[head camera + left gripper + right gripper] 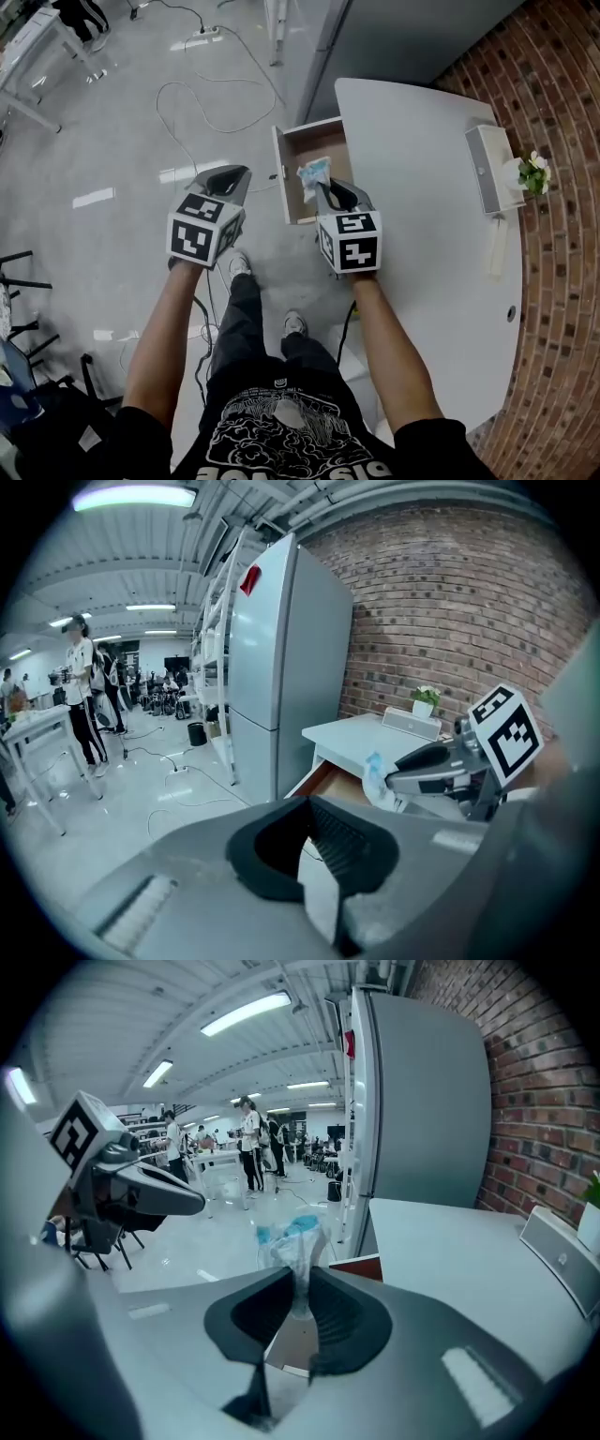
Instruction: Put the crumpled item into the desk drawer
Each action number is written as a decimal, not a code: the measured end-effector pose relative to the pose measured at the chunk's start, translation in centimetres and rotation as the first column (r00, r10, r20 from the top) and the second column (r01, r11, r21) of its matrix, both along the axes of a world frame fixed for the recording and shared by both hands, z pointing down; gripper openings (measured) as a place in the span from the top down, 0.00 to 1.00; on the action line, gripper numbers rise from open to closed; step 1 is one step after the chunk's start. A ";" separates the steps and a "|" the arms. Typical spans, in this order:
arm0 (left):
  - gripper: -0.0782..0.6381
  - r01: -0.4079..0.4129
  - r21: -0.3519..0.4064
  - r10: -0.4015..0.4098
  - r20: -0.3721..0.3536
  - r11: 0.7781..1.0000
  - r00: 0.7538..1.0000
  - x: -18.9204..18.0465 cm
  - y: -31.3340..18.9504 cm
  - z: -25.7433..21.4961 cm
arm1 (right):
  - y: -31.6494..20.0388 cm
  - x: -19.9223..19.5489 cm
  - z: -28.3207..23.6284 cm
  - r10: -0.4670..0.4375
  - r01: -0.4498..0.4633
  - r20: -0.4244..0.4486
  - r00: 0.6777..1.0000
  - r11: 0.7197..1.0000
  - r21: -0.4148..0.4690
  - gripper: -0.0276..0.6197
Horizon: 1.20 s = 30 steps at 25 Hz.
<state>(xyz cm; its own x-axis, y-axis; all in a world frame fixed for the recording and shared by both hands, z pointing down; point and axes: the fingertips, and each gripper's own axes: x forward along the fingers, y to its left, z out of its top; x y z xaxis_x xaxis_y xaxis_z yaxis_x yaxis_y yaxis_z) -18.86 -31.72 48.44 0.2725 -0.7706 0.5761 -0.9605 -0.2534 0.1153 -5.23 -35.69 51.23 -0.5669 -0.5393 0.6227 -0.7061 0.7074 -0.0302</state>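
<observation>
your right gripper (298, 1283) is pinched shut on the crumpled wrapper's (291, 1237) lower end, holding it over the open drawer (314, 141). your left gripper (308, 803) is closed and empty, beside the desk (422, 234).

white desk (422, 309) against brick wall (562, 281), drawer (298, 155) open on its left side. on top, by wall: white box (489, 169), flower pot (525, 174) just beside. grey floor (112, 141) carries loose cables (202, 103), power strip (208, 34).
</observation>
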 end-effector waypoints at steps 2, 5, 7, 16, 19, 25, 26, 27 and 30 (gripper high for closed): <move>0.89 -0.013 -0.007 0.013 -0.005 1.000 1.000 -0.4 -0.7 1.3 | -0.7 -0.4 1.4 0.014 -0.014 -0.011 1.000 1.000 -0.012 0.87; 0.89 -0.038 -0.024 0.038 -0.013 0.999 0.999 -0.7 -1.4 3.5 | -1.6 -0.8 3.4 0.035 -0.035 -0.023 0.999 0.999 -0.025 0.87; 0.89 -0.053 -0.031 0.053 -0.017 0.998 0.998 -0.8 -2.1 4.7 | -2.3 -0.9 4.7 0.050 -0.051 -0.031 0.998 0.998 -0.032 0.87; 0.89 -0.104 -0.055 0.103 -0.025 0.993 0.994 -0.6 -5.1 9.5 | -4.9 -1.3 10.2 0.085 -0.089 -0.061 0.995 0.994 -0.070 0.86; 0.89 -0.118 -0.063 0.116 -0.031 0.991 0.993 -0.6 -5.8 10.8 | -5.5 -1.5 11.7 0.101 -0.107 -0.064 0.993 0.990 -0.090 0.86; 0.89 -0.141 -0.071 0.139 -0.035 0.987 0.990 -0.7 -7.4 12.7 | -7.0 -2.4 14.5 0.119 -0.126 -0.067 0.991 0.985 -0.114 0.86; 0.89 -0.145 -0.070 0.143 -0.036 0.987 0.989 -0.7 -7.7 12.9 | -7.2 -2.5 15.0 0.121 -0.129 -0.073 0.990 0.985 -0.115 0.86; 0.89 -0.149 -0.070 0.147 -0.037 0.986 0.988 -0.7 -7.9 13.1 | -7.4 -2.5 15.6 0.123 -0.132 -0.080 0.989 0.984 -0.117 0.86; 0.89 -0.163 -0.070 0.160 -0.040 0.984 0.986 -0.7 -8.4 13.7 | -8.0 -2.3 17.1 0.130 -0.141 -0.101 0.986 0.983 -0.114 0.86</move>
<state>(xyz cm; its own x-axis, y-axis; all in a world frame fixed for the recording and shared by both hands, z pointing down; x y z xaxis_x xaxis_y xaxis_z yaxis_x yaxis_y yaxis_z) -19.53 -40.16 62.13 0.4105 -0.6715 0.6169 -0.9028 -0.3944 0.1715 -7.54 -43.67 68.30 -0.4307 -0.5248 0.7342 -0.7988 0.6003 -0.0394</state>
